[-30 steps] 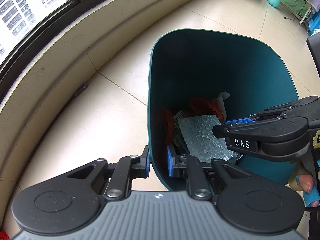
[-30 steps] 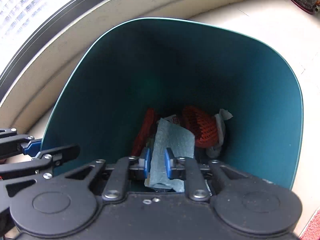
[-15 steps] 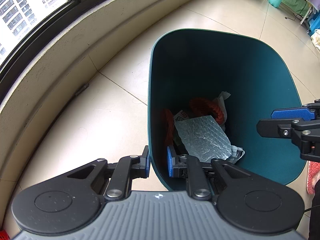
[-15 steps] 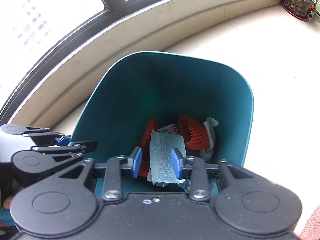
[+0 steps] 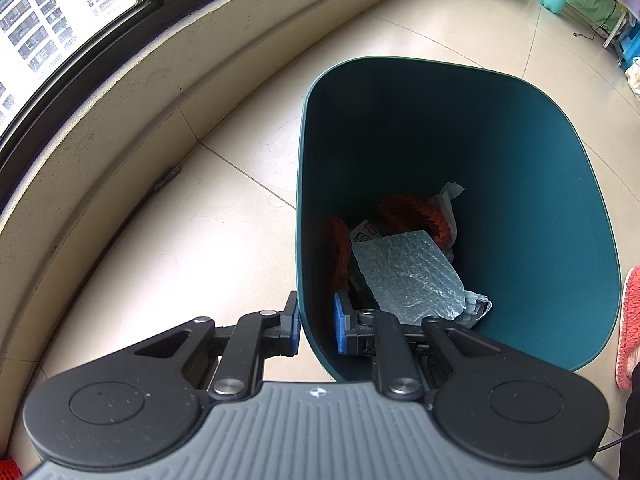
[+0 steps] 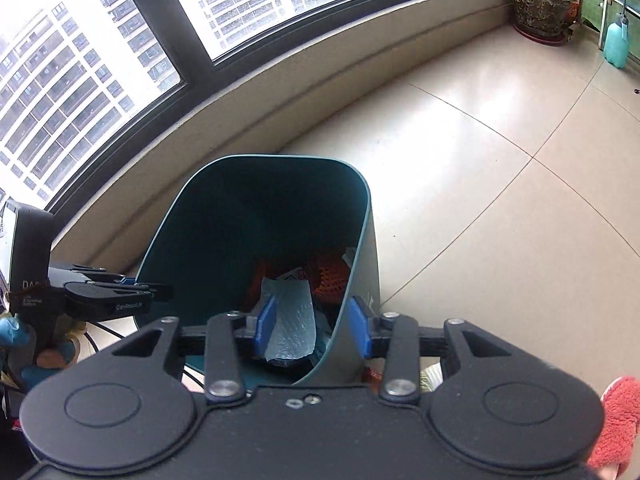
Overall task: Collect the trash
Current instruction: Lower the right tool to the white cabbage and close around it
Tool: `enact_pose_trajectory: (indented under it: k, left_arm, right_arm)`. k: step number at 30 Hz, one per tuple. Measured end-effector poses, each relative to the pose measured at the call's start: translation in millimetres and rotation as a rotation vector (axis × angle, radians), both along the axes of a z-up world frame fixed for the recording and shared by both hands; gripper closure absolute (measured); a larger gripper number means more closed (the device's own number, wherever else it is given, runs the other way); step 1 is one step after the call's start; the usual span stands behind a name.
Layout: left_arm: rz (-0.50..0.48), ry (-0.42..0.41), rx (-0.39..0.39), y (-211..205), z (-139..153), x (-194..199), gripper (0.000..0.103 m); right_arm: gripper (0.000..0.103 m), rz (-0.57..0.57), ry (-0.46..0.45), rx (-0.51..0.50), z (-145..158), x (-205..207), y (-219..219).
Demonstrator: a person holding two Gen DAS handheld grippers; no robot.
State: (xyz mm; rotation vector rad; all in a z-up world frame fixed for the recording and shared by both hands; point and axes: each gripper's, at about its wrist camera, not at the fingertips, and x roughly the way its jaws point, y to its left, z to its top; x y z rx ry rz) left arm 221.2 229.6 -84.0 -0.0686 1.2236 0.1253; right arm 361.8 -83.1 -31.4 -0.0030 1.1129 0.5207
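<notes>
A dark teal trash bin (image 5: 520, 184) stands on the tiled floor and also shows in the right wrist view (image 6: 256, 216). Inside lie a pale blue bubble-wrap sheet (image 5: 408, 276), orange netting (image 5: 416, 212) and crumpled paper. My left gripper (image 5: 316, 324) is shut on the bin's near left rim, one pad outside and one inside. In the right wrist view that gripper (image 6: 132, 290) holds the rim at left. My right gripper (image 6: 312, 330) is open and empty, its fingers straddling the bin's near right wall.
A curved low wall under windows (image 6: 280, 92) runs behind the bin. A plant pot (image 6: 540, 4) and a teal spray bottle (image 6: 618, 44) stand far right. A pink slipper (image 5: 628, 328) lies right of the bin, also in the right wrist view (image 6: 616, 432).
My right gripper released the bubble wrap into the bin, rose back out of the bin and opened wider. It has left the left wrist view. The left gripper kept its hold.
</notes>
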Motion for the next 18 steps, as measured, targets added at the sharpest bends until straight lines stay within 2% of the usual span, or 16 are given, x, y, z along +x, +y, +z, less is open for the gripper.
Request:
enact_pose_trajectory:
  k: [4,8,12,14,16,17,18]
  left_arm:
    - [0.002,0.001,0.017,-0.2,-1.7,0.1,0.087]
    - [0.004,0.005,0.027,-1.2,-2.7,0.4,0.087]
    - [0.006,0.010,0.038,-1.9,-2.8,0.7,0.087]
    - [0.003,0.012,0.048,-3.8,-2.9,1.5,0.087]
    - [0.001,0.013,0.055,-5.2,-3.4,1.6,0.087]
    - [0.000,0.014,0.057,-5.2,-3.6,1.5,0.087]
    - [0.000,0.015,0.058,-6.1,-4.2,1.9,0.087]
  right_arm:
    - [0.058,-0.067,0.015,-0.032,-21.1,0.6,-25.9]
    - [0.047,-0.109,0.045,-0.078,-58.2,7.0,-48.4]
    - [0.040,-0.170,0.108,-0.130,-113.2,18.5,-70.9]
    - [0.040,-0.198,0.154,-0.136,-142.2,24.3,-80.8]
    - [0.032,-0.212,0.188,-0.158,-170.3,29.2,-85.7]
    - [0.023,-0.207,0.197,-0.170,-183.6,30.5,-86.0]
    - [0.019,-0.195,0.204,-0.174,-195.0,27.6,-87.6]
